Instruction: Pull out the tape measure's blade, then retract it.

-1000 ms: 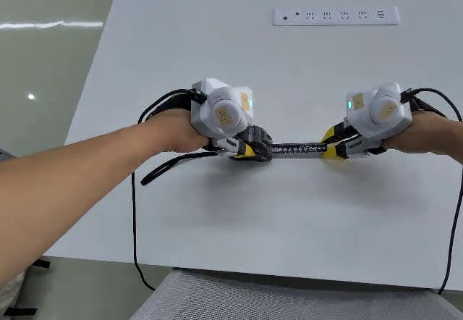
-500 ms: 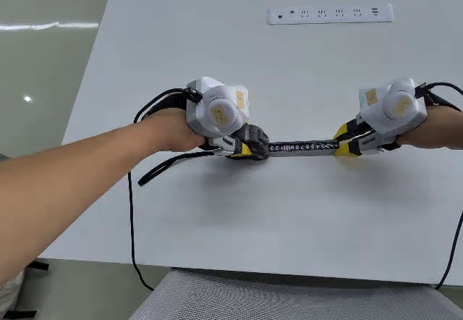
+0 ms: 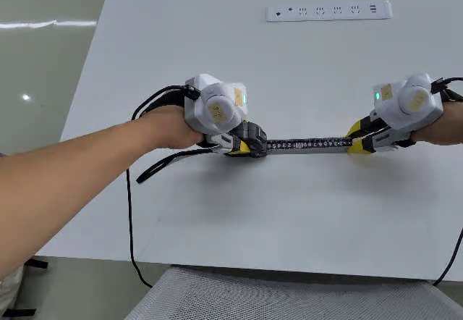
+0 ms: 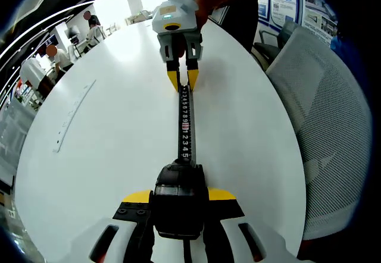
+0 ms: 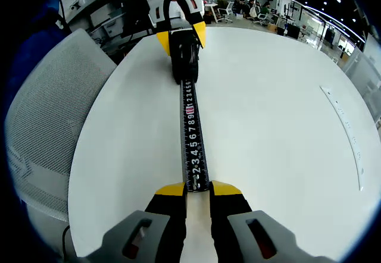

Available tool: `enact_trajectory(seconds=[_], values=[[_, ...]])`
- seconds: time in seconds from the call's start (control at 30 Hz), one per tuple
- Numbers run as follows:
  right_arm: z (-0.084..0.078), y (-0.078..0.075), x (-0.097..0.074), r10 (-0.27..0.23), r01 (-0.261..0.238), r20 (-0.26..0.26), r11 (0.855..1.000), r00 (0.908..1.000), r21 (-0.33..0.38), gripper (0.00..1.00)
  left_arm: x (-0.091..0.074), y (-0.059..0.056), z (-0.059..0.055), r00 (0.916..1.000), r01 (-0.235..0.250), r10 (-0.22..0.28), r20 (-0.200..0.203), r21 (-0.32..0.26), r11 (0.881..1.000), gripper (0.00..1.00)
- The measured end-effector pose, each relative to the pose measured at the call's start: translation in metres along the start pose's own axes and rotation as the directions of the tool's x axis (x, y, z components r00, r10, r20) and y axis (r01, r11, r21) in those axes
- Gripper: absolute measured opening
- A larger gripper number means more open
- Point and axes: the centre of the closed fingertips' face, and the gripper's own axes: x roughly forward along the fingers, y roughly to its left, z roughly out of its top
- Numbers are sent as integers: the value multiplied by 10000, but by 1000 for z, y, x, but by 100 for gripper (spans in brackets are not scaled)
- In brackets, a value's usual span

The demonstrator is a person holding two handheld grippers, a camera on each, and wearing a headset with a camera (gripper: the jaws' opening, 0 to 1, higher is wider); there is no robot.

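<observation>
**Blade drawn out between two grippers**

Head view: the tape measure case point(image 3: 253, 140) lies nearer the table's point(image 3: 289, 219) near edge than its far edge. It is clamped by the left gripper point(image 3: 244, 145), and the blade point(image 3: 307, 145) spans to the right gripper point(image 3: 356, 144).
Left gripper view: the jaws press against the case's sides.
Right gripper view: the jaws pinch the blade's tip.

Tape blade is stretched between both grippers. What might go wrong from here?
1. The right gripper grips just the tip of the black, white-numbered blade; a slip would likely let it whip back.
2. The left gripper alone anchors the black tape measure case; more pull might drag it free.
3. Off-line pulling may twist the straight blade.
</observation>
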Motion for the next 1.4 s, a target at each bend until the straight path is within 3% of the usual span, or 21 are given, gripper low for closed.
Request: enact_trajectory(seconds=[1.03, 1.4], values=[[-48, -4, -31, -185, 206, -533, 9990, 9984, 387, 11, -1, -1, 1, 10000, 46, -46, -48, 5, 10000, 27], [-52, -5, -32, -203, 231, -596, 9987, 9980, 461, 11, -1, -1, 1, 10000, 34, -34, -42, 25, 10000, 27]])
